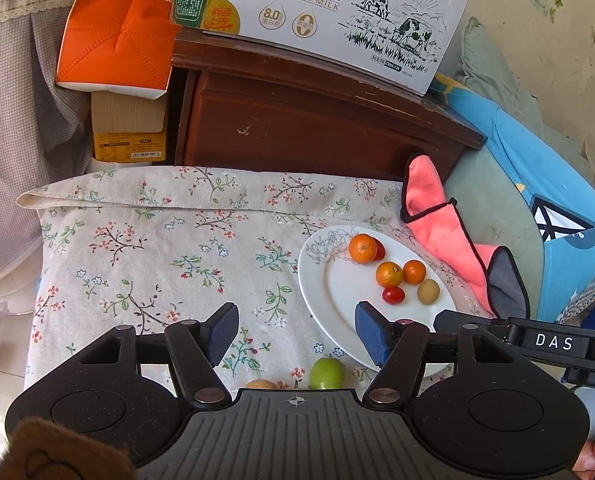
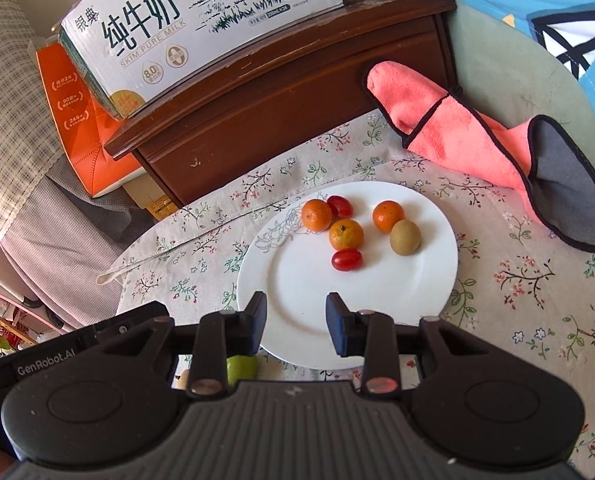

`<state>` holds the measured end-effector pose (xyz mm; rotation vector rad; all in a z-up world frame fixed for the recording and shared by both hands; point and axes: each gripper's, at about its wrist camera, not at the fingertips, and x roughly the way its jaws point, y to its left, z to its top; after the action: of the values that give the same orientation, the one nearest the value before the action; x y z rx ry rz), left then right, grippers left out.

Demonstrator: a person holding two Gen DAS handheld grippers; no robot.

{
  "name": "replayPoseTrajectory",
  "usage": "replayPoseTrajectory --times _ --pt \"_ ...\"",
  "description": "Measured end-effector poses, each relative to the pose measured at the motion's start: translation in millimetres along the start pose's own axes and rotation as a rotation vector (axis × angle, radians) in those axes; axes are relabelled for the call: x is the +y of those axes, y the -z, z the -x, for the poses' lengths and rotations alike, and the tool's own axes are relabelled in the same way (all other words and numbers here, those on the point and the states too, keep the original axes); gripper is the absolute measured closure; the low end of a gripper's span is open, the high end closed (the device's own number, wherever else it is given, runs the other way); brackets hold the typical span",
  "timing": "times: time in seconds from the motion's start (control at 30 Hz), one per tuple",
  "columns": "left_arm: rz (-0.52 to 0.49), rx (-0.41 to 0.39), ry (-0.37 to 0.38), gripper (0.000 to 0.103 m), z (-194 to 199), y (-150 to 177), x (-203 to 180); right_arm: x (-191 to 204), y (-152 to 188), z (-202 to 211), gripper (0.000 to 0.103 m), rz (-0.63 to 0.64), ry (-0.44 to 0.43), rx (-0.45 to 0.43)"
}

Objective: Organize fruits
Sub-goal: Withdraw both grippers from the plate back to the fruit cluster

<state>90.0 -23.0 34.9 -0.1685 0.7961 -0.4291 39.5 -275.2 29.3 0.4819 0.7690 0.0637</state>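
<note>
— What lies around our jaws?

— Ahead of our right gripper [image 2: 296, 322], jaws narrowly parted and empty, the round white china plate [image 2: 429, 284] carries three oranges, two red tomatoes and an upright brown kiwi [image 2: 405, 237].

— And our left gripper [image 1: 295, 334]?

— Wide apart, empty; a green round fruit [image 1: 326, 373] sits just below the gap, on the floral cloth [image 1: 157, 240]. A dark wooden cabinet [image 1: 317, 120] stands beyond.

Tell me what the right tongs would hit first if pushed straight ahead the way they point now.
Probably the bare near part of the white plate: the right tongs sit empty just above its near rim, angled down. The cherry tomato lies further along, slightly right. Depth is hard to judge here.
</note>
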Motion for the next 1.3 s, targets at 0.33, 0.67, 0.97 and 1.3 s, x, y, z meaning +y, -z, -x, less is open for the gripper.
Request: replayPoseTrajectory --times 0.33,0.67,0.97,1.3 --pt "-0.039 0.015 -0.064 0.038 10.6 22.5 11.7 10.9 21.7 6.6 0.067 0.101 -0.019 0.041" --pt "-0.077 0.057 -0.124 0.038 6.0 31.8 26.0 20.0 49.1 14.8 0.067 0.211 -0.049 0.110" --pt "0.048 0.087 -0.137 0.038 -4.0 30.8 38.4 45.9 82.1 14.5 0.067 0.395 -0.093 0.191" --pt "0.126 0.118 -0.110 0.038 -20.3 30.2 30.0 49.8 95.1 6.7 0.068 0.502 -0.033 0.205"
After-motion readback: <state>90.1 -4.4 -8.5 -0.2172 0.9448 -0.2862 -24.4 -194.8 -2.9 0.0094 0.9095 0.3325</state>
